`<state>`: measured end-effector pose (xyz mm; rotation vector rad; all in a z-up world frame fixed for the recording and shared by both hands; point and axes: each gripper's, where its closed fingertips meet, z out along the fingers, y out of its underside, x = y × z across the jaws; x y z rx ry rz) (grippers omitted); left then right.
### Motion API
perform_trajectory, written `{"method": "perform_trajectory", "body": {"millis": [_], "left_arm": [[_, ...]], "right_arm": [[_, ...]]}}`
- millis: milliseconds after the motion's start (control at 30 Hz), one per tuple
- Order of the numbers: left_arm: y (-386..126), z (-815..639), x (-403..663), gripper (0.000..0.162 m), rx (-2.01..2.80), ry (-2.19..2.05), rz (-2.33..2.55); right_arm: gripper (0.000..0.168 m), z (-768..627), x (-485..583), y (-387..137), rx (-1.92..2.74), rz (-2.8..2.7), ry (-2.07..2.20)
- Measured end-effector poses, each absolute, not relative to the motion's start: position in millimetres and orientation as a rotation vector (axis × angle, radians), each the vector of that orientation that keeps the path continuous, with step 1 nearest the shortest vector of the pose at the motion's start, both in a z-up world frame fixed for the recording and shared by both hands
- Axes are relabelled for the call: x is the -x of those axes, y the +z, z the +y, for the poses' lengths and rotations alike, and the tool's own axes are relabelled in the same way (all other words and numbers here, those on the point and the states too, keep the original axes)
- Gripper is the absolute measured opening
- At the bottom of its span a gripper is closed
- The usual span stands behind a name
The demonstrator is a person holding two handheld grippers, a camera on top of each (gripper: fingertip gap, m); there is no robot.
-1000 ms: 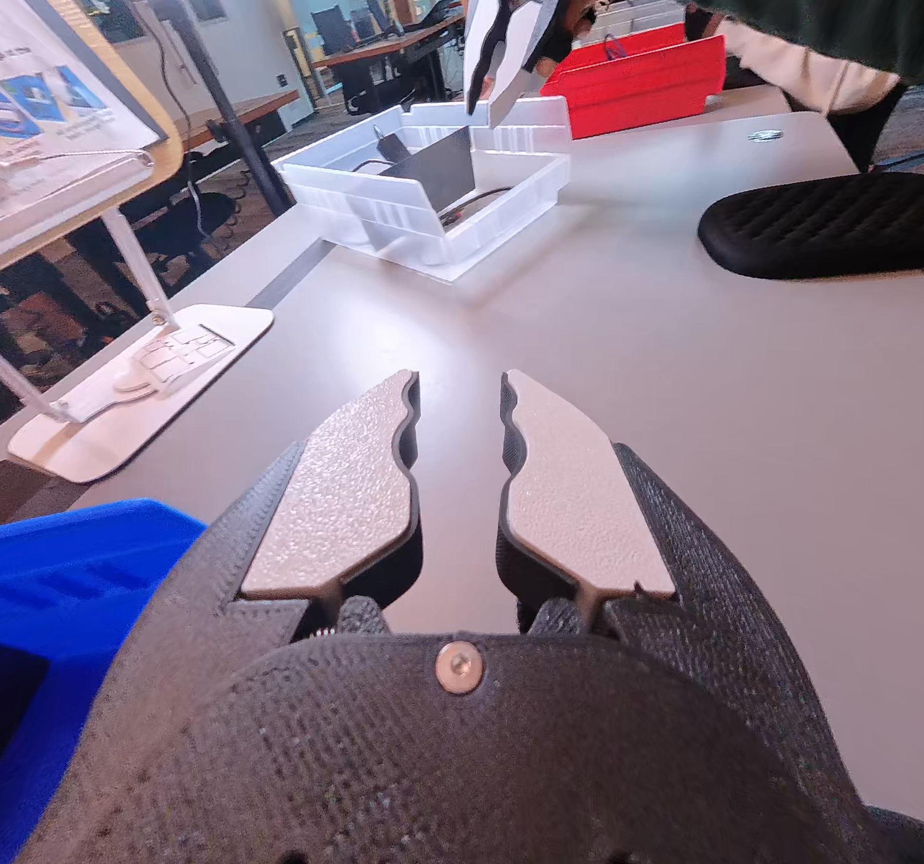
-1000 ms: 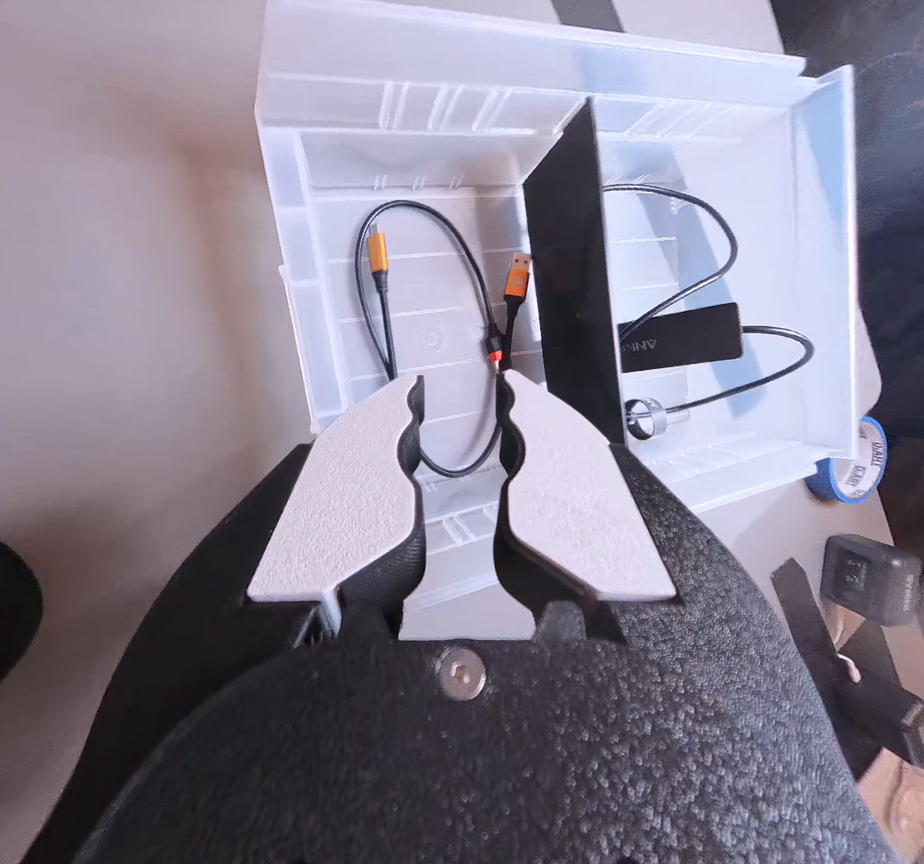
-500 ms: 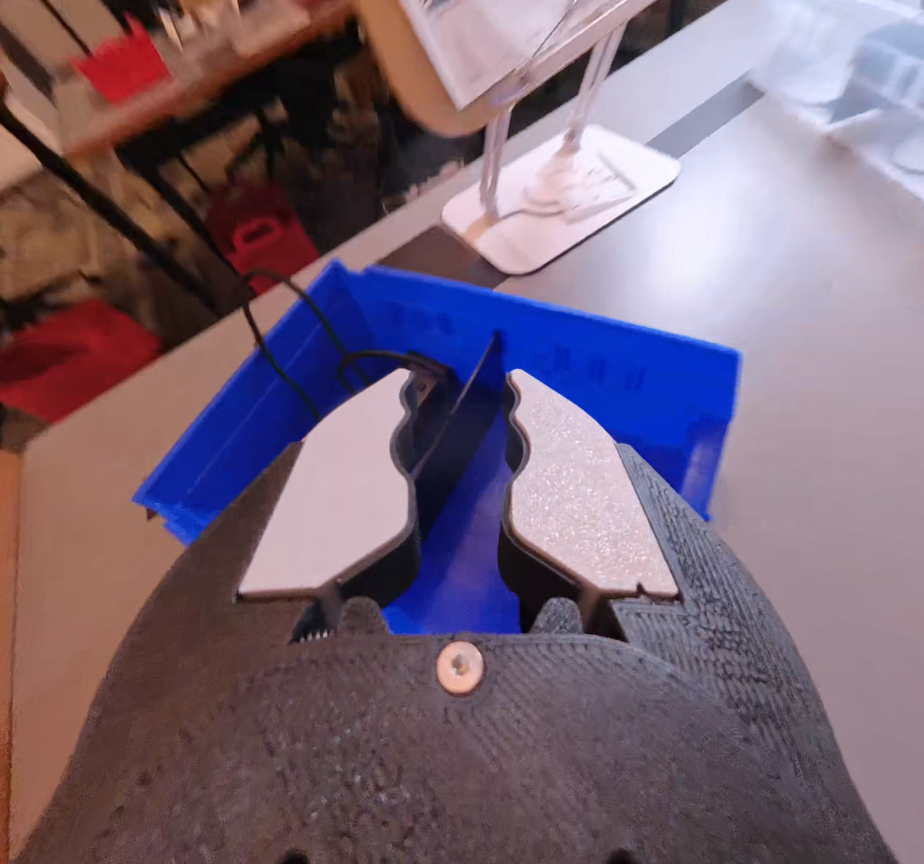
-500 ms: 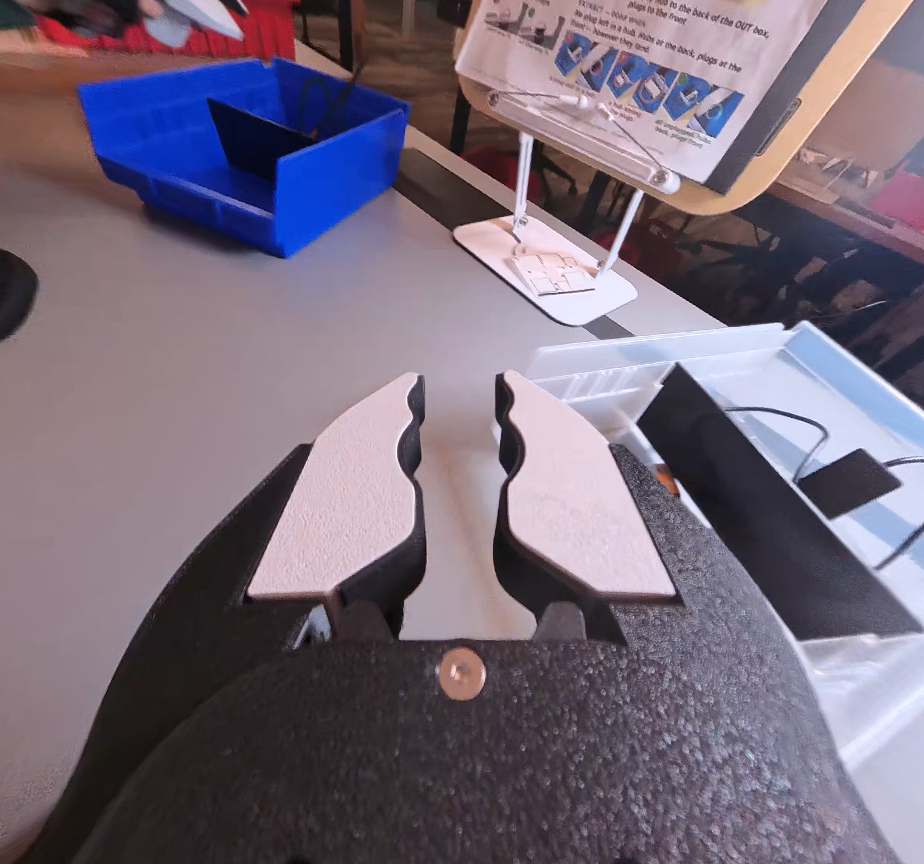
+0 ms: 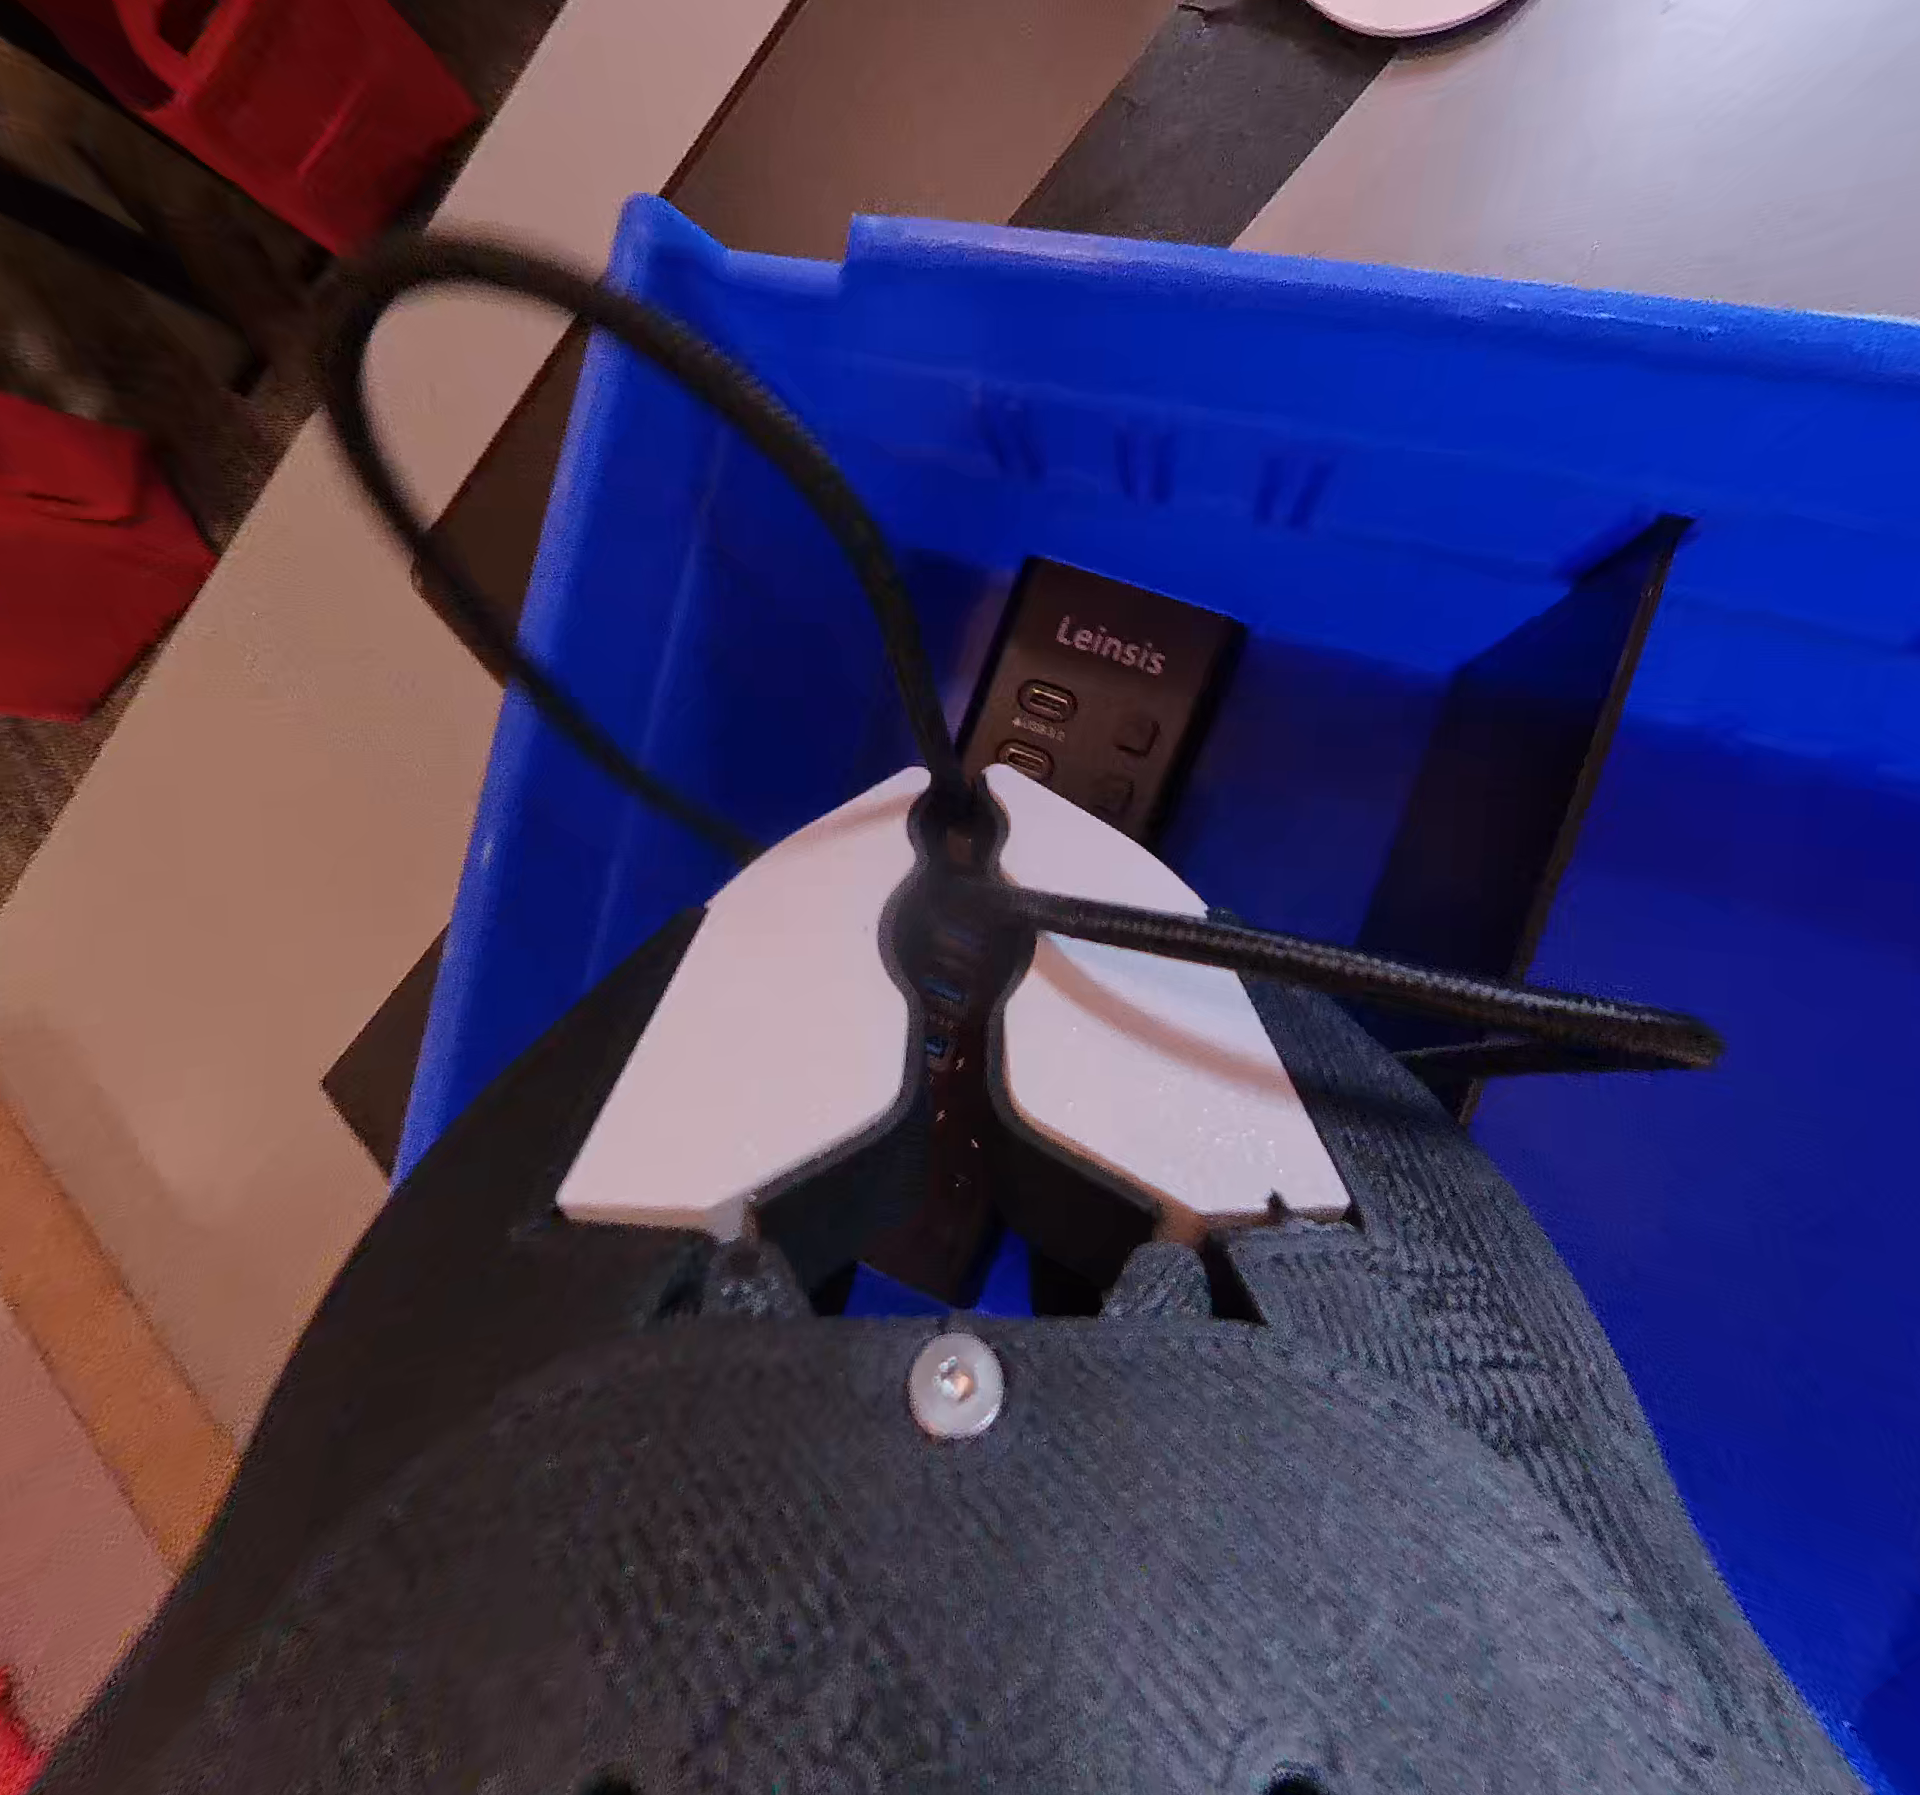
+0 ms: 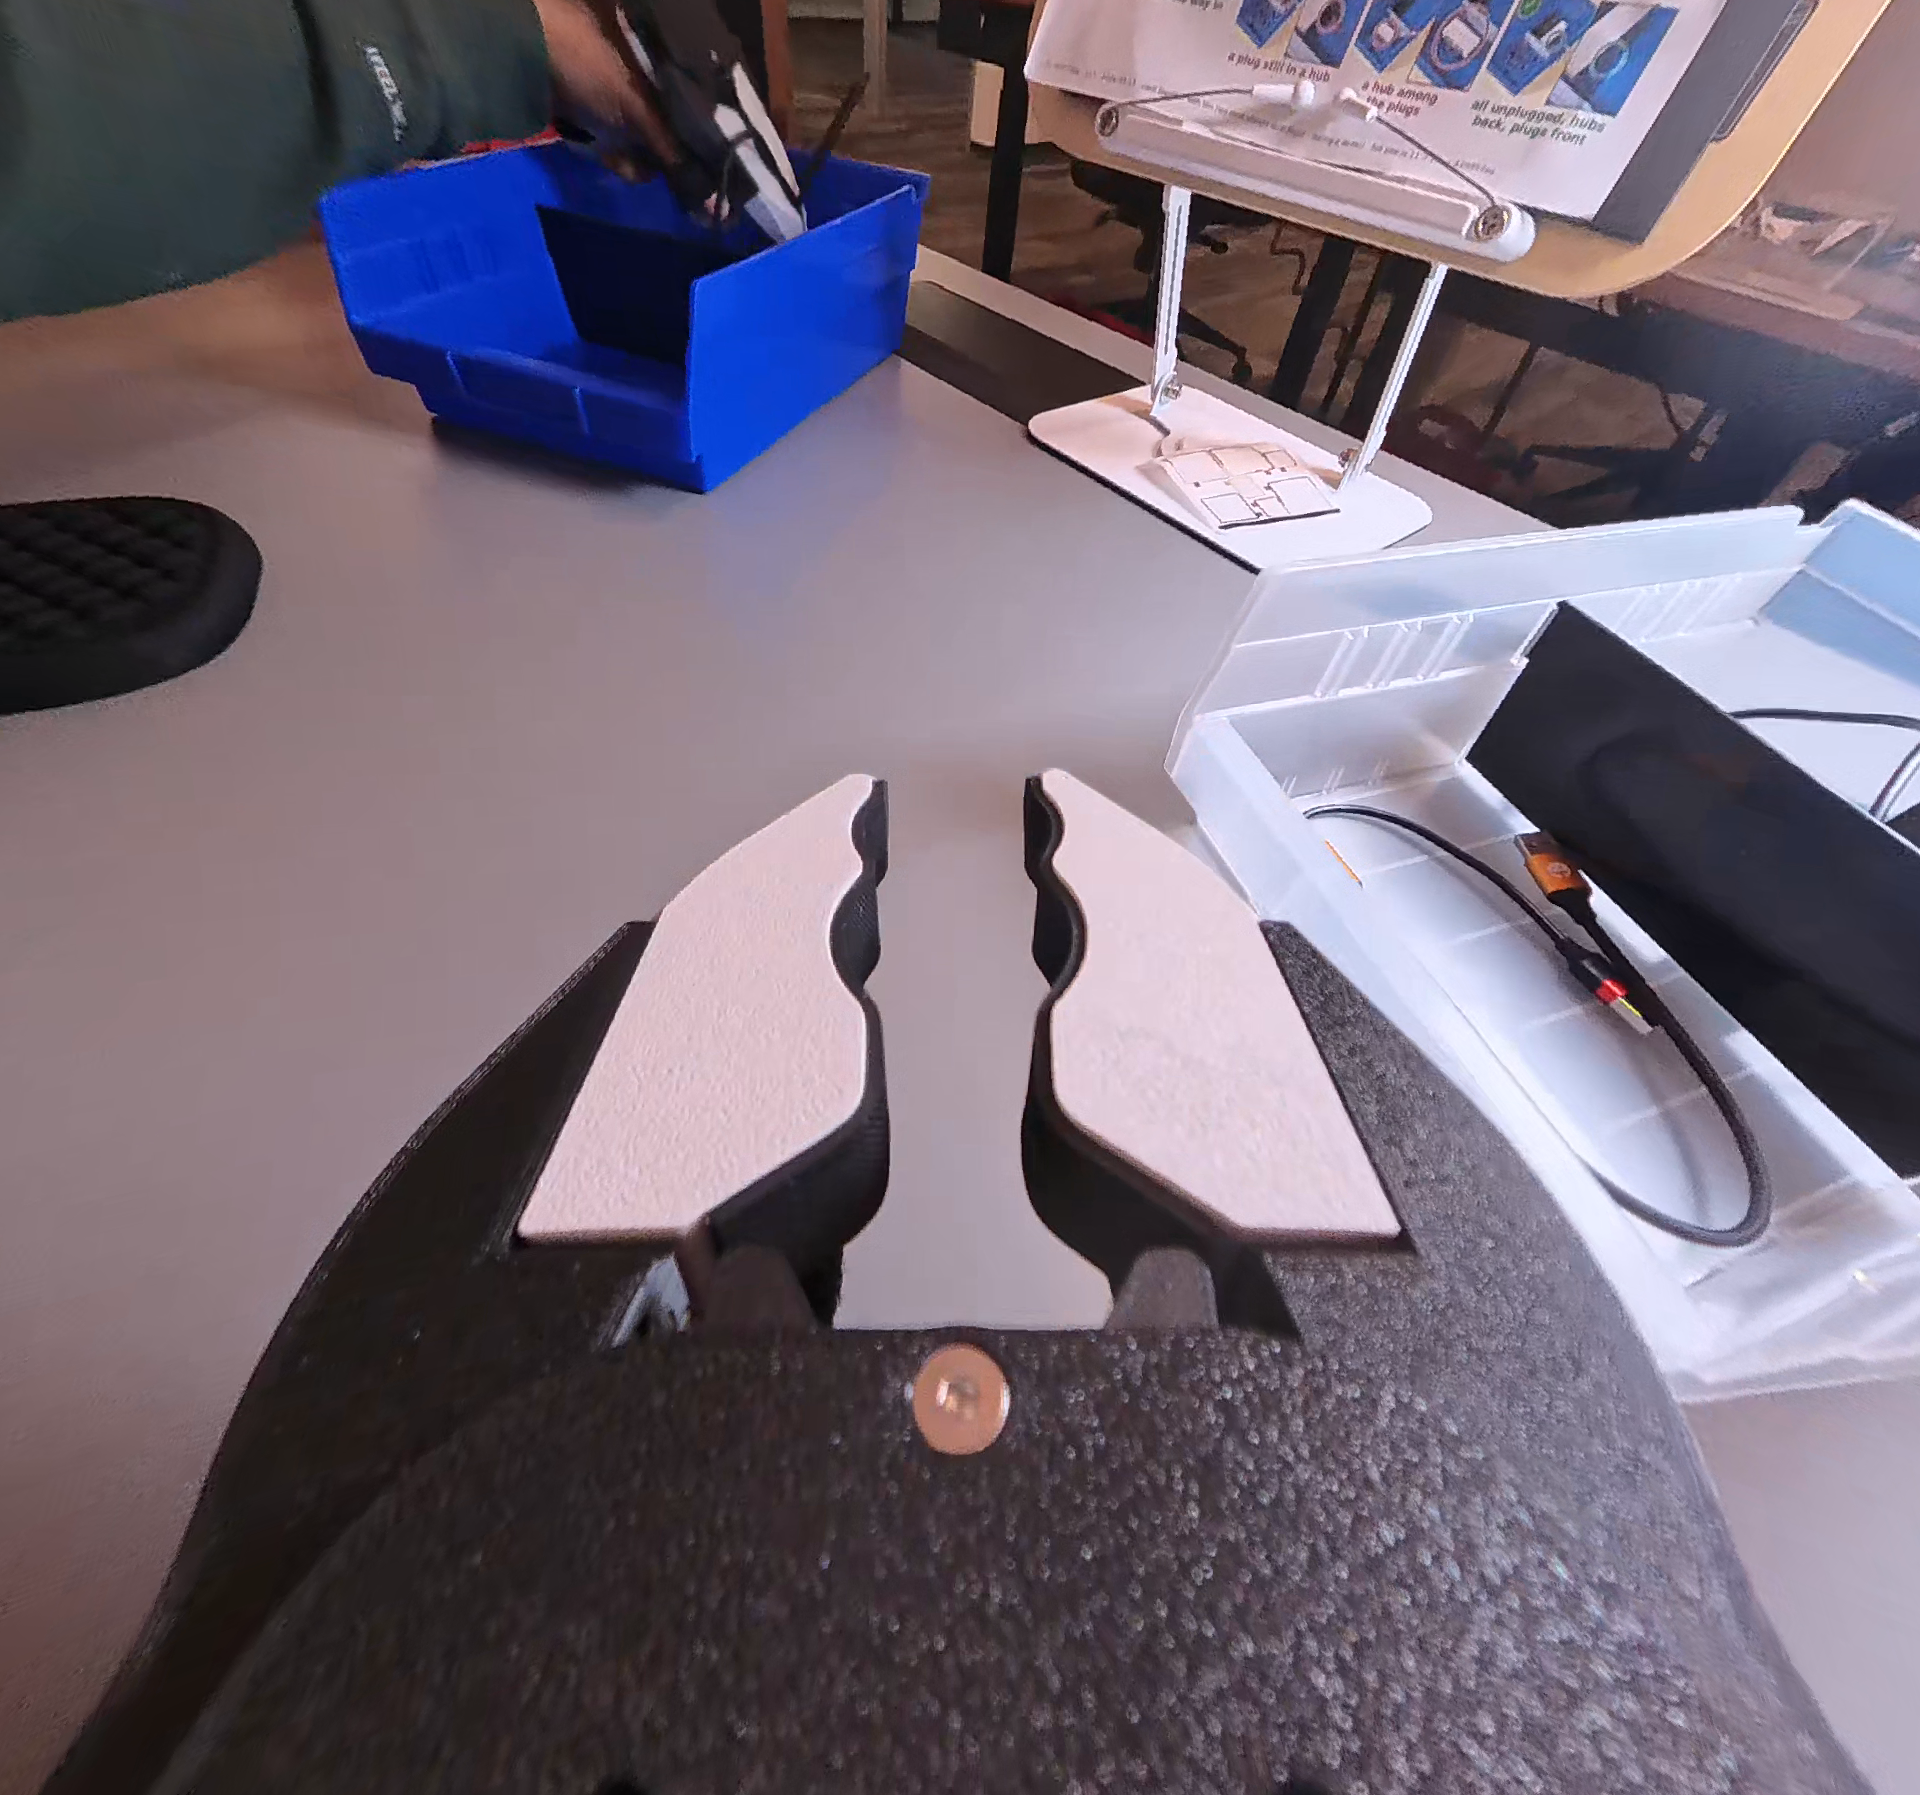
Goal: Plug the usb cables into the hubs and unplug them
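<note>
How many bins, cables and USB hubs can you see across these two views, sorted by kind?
Bins: 2, the blue bin and the clear bin.
Cables: 2, the black braided cable and the orange-tipped cable.
USB hubs: 1, the black hub in the blue bin.
Total: 5

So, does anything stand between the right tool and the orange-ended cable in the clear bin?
Only the near wall of the clear bin, which lies between the open right tool and the cable. The bin is open on top and the black divider stands beyond the cable, so nothing visible blocks it from above.
</note>
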<state>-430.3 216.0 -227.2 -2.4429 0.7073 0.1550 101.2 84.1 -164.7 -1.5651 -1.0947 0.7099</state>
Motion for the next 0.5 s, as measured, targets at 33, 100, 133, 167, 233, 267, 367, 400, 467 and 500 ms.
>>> {"method": "perform_trajectory", "body": {"millis": [33, 100, 133, 167, 233, 267, 367, 400, 467, 500], "left_arm": [[-222.7, 213.8, 432.3, 0.006, 2.44, 0.192, 0.706], [-207.2, 203.3, 432.6, 0.005, 2.432, 0.231, 0.71], [-195.6, 197.2, 432.5, 0.005, 2.417, 0.241, 0.708], [-181.5, 190.9, 430.6, 0.005, 2.394, 0.235, 0.703], [-146.9, 179.4, 424.6, 0.004, 2.322, 0.244, 0.699], [-127.3, 173.7, 419.3, 0.005, 2.281, 0.257, 0.707], [-63.1, 157.1, 394.1, 0.004, 2.136, 0.307, 0.744], [-42.1, 151.1, 380.5, 0.005, 2.083, 0.304, 0.764], [-3.9, 137.7, 347.3, 0.005, 1.977, 0.281, 0.814], [12.2, 130.6, 327.2, 0.005, 1.919, 0.255, 0.841]], "right_arm": [[0.025, 82.8, -103.6, -165.6, 1.565, -1.103, 0.704], [0.025, 80.9, -107.7, -167.8, 1.567, -1.123, 0.699], [0.025, 80.6, -108.5, -168.4, 1.568, -1.129, 0.704], [0.024, 80.6, -108.2, -168.3, 1.565, -1.131, 0.715], [0.024, 80.4, -103.3, -165.5, 1.547, -1.135, 0.745], [0.024, 79.9, -99.0, -162.8, 1.53, -1.137, 0.76], [0.024, 75.0, -80.9, -150.7, 1.467, -1.153, 0.814], [0.024, 73.0, -73.9, -146.3, 1.445, -1.162, 0.826], [0.024, 66.5, -58.3, -137.1, 1.398, -1.189, 0.853], [0.024, 62.8, -50.1, -132.5, 1.376, -1.203, 0.865]]}}
